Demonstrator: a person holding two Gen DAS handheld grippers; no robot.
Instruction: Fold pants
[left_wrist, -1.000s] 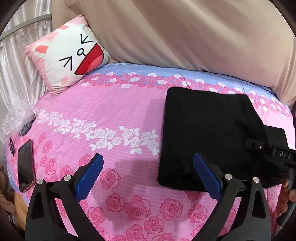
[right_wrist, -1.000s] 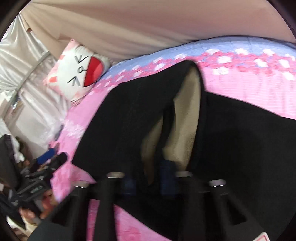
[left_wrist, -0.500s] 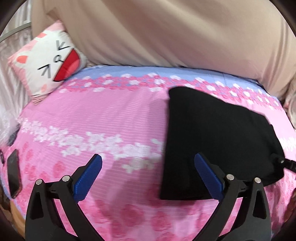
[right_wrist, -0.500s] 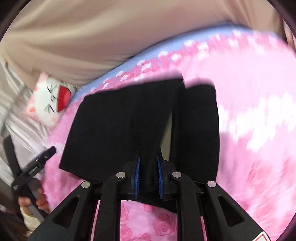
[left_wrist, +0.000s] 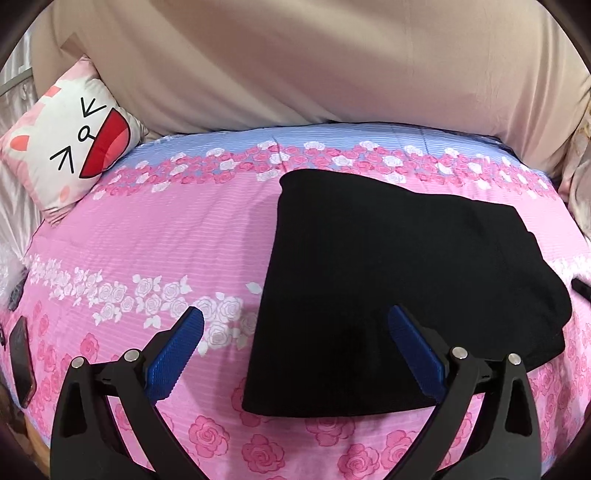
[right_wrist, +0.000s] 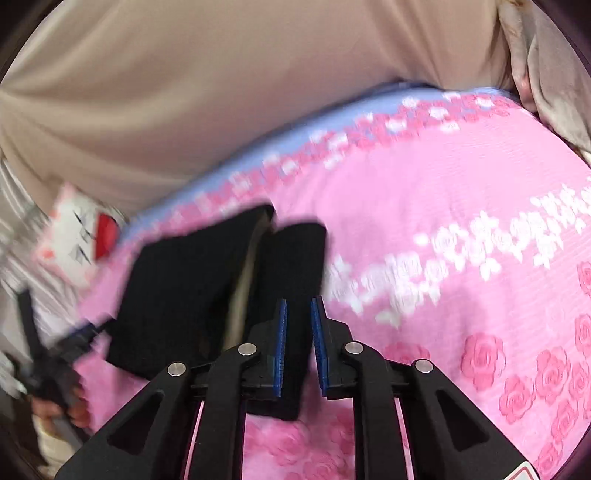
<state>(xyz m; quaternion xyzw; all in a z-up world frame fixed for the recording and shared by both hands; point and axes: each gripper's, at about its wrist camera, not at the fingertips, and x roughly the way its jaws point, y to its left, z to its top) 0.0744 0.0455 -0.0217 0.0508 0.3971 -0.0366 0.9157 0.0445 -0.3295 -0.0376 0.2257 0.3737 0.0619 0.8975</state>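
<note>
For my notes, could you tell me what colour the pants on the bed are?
Plain black pants, clearest in the left wrist view.

right tongs (right_wrist: 298, 306) slightly apart, nothing clamped, over the near edge of black folded pants (right_wrist: 192, 291) on the pink floral bed (right_wrist: 461, 206); cat pillow (right_wrist: 79, 240) far left.

- The black pants (left_wrist: 399, 295) lie folded into a flat, compact block on the bed, ahead of the left claw (left_wrist: 295, 354) and mostly to its right side.
- From the right claw (right_wrist: 298, 343), they lie just ahead and left, a pale lining showing in the fold.
</note>
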